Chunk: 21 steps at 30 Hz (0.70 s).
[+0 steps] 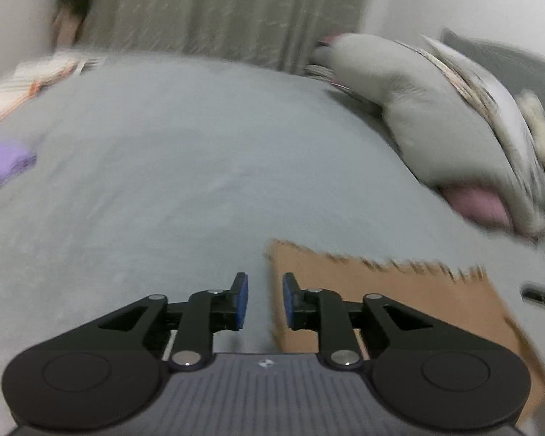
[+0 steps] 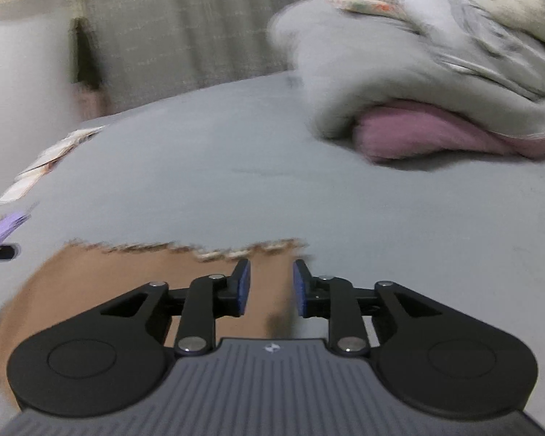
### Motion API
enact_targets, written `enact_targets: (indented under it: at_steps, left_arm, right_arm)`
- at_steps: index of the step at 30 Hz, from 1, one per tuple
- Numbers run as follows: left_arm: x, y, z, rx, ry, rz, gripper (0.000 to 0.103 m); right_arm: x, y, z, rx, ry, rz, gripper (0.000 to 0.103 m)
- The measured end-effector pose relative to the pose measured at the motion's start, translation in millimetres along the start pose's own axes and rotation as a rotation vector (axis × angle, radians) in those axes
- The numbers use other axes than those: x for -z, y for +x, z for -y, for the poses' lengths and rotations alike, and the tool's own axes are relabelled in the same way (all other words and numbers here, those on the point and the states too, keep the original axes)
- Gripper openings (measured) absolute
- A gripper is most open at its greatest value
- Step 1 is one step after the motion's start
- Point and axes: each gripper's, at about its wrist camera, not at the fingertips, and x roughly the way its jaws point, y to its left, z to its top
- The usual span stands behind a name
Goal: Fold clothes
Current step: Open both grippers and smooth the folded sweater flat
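While both hand-held grippers (image 1: 265, 299) (image 2: 271, 287) gape empty, flat tan garment (image 2: 134, 276), jagged-edged, grey bedsheet (image 1: 163, 167).

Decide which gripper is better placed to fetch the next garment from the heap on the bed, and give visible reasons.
Probably the right gripper. Its open, empty jaws face the heap of clothes close ahead. The left gripper, also open and empty, sees that heap further off to its right, beyond the folded brown garment.
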Motion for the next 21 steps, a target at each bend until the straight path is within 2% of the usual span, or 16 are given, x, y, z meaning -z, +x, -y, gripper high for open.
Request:
enact_targets:
  at_steps: [2,4,5,6,9,11,15,18,20,21]
  left_arm:
    - [21.5,-10.6,28.8,0.018,0.006,-0.007,0.029]
    - [38.9,-11.1,48.5,0.022,0.013,-0.016,0.031]
    - [47.0,-9.5,57.2,0.013,0.027,-0.02,0.035]
    - [53.9,-3.9,63.2,-0.021,0.063,-0.022,0.04]
    - [70.4,12.8,74.3,-0.097,0.158,-0.034,0.042]
    - [83.0,23.2,66.7,-0.105,0.214,-0.014,0.043]
    - [88.2,20.1,45.6,-0.084,0.221,0.003,0.041]
    - [77.7,20.5,27.9,-0.04,0.158,0.001,0.032]
    - [69.0,12.4,22.2,-0.059,0.124,0.001,0.032]
    - [66.3,3.4,23.5,-0.102,0.128,0.008,0.041]
  right_arm:
    - [9.8,0.3,-25.9,-0.054,-0.05,-0.045,0.052]
    - [23.5,3.2,-48.0,-0.08,-0.102,-0.093,0.072]
    - [34.1,4.3,-60.8,-0.074,-0.139,-0.116,0.076]
    - [41.8,4.5,-69.8,-0.063,-0.169,-0.128,0.086]
    - [65.4,1.9,-88.1,-0.053,-0.27,-0.119,0.101]
    - [75.0,2.1,-81.8,-0.059,-0.308,-0.104,0.103]
    - [74.5,-0.3,-44.6,-0.04,-0.312,-0.089,0.103]
    - [67.7,-6.6,-0.1,0.009,-0.226,-0.111,0.103]
    - [65.8,-11.6,29.9,-0.027,-0.078,-0.14,0.103]
    - [64.6,-14.4,35.1,-0.027,-0.048,-0.148,0.103]
